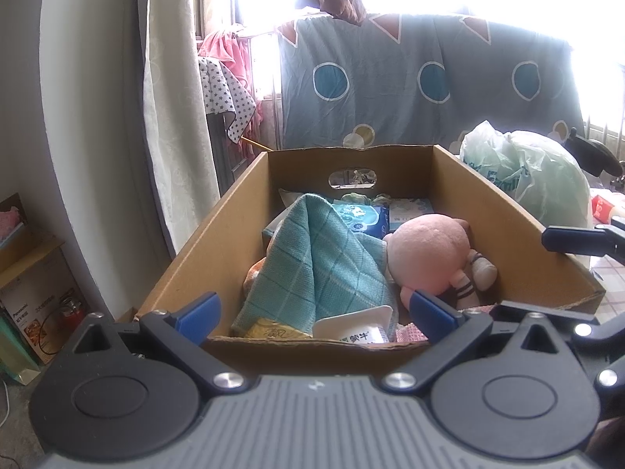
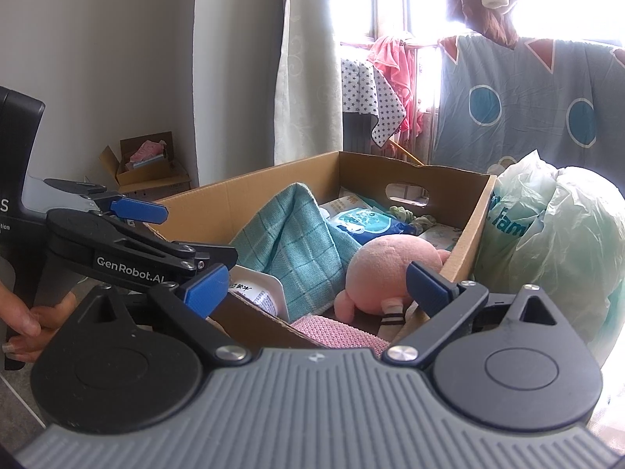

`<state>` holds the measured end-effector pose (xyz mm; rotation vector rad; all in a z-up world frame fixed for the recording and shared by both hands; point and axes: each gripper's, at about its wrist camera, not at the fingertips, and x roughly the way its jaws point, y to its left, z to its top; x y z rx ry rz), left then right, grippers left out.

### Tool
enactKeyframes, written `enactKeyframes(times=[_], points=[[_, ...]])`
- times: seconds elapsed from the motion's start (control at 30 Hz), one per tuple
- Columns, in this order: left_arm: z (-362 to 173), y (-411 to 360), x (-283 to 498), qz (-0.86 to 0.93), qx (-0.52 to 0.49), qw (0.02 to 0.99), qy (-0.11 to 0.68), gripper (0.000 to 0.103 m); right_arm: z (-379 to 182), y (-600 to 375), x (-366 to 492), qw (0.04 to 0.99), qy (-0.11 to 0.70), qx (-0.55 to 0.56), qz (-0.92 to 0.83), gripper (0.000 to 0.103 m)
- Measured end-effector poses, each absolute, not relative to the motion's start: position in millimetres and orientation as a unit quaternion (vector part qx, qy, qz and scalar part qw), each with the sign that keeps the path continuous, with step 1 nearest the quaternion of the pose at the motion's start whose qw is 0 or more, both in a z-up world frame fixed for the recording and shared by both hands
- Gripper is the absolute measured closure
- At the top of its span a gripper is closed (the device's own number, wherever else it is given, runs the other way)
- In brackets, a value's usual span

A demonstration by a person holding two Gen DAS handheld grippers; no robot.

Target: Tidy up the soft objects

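The open brown cardboard box carries the soft things; inside it a teal checked woven cloth drapes over the pile; a round pink plush toy lies beside it against the right wall; blue and white wipe packets sit near the far wall; a crumpled pale green plastic bag stands just outside the box.

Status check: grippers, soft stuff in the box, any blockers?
Left gripper open, empty, at box near rim. Right gripper open, empty. Pink plush and teal towel sit in cardboard box. Nothing blocking.
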<state>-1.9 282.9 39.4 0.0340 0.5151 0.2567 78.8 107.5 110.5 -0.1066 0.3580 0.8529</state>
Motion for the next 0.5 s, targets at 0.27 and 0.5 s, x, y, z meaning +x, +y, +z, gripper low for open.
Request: enactKeyframes(times=[0.27, 0.5], points=[[39.2, 285.9, -2.4, 0.119, 0.014, 0.960, 0.253, 0.000, 111.1, 104.1, 81.3, 0.890, 0.177, -0.032, 0.419, 0.003], [40.5, 287.5, -1.2, 0.113, 0.012, 0.959, 0.258, 0.000, 110.9, 106.7, 79.9, 0.892, 0.175, -0.045, 0.415, 0.003]])
